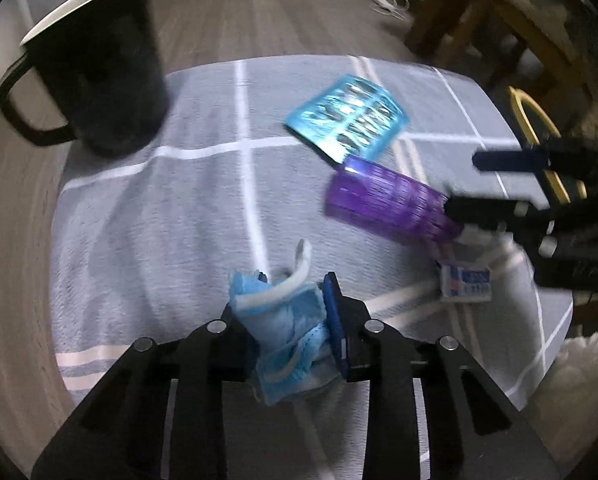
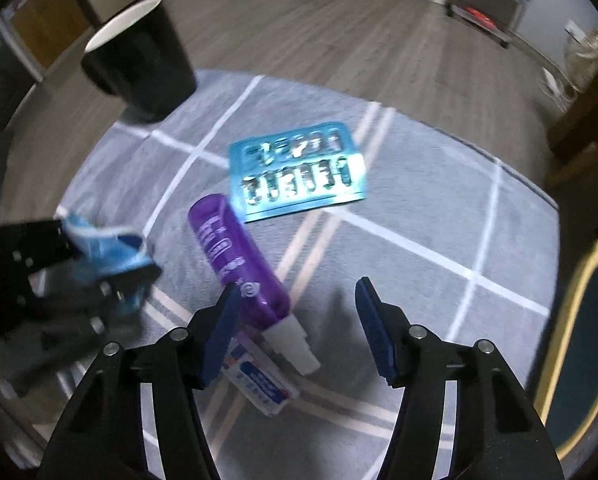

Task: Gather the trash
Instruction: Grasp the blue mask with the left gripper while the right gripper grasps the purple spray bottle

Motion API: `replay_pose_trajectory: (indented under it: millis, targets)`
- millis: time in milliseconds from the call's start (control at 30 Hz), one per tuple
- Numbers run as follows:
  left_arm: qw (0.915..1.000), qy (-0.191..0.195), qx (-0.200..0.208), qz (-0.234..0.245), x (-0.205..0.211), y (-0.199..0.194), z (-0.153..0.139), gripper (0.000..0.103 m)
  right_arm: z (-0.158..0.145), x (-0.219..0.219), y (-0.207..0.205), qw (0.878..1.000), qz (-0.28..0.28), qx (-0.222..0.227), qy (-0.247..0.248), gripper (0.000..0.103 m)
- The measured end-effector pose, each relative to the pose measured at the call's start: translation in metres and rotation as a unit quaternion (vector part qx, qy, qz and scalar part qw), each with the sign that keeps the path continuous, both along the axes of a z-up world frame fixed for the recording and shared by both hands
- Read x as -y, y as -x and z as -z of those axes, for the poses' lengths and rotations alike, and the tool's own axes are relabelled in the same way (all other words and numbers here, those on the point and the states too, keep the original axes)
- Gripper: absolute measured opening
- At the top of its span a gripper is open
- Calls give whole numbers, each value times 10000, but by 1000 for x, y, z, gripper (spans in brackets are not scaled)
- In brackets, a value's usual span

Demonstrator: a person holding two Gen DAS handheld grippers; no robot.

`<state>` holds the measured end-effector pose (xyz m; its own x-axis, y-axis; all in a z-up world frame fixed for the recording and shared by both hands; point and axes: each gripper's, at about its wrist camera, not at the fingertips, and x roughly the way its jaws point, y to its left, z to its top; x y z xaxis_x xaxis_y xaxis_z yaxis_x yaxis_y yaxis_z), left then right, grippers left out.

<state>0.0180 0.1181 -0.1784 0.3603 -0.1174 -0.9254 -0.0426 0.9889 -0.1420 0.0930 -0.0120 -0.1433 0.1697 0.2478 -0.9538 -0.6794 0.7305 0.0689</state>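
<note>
A crumpled blue face mask [image 1: 283, 320] with white straps is pinched between my left gripper's [image 1: 297, 284] blue pads, just above the grey checked cloth [image 1: 179, 208]. From the right wrist view the mask [image 2: 107, 248] and the left gripper [image 2: 105, 252] appear at the left. My right gripper [image 2: 297, 286] stands open over a purple tube [image 2: 235, 256] with a white cap; the pads do not press on it. A small white and blue packet [image 2: 259, 380] lies partly under the tube's cap end. A teal blister pack [image 2: 299, 172] lies flat beyond the tube.
A black mug [image 1: 95, 76] with a white inside stands at the cloth's far left corner. A dark tray with a yellow rim [image 2: 583, 340] sits off the cloth's right edge. Wooden furniture legs [image 1: 459, 20] stand on the floor beyond.
</note>
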Motion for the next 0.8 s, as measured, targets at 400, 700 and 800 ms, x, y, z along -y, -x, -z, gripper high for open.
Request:
replay_pose_trajectory:
  millis: [400, 700, 800]
  targets:
    - [9992, 386, 66, -96, -21, 7, 1, 18, 18, -38, 10, 9985, -508, -33, 208, 41]
    - [9991, 307, 196, -224, -27, 11, -12, 17, -8, -12, 5, 9998, -157, -1, -153, 37]
    - [9996, 100, 224, -131, -16, 9, -21, 17, -21, 1, 7, 9995, -94, 24, -294, 36]
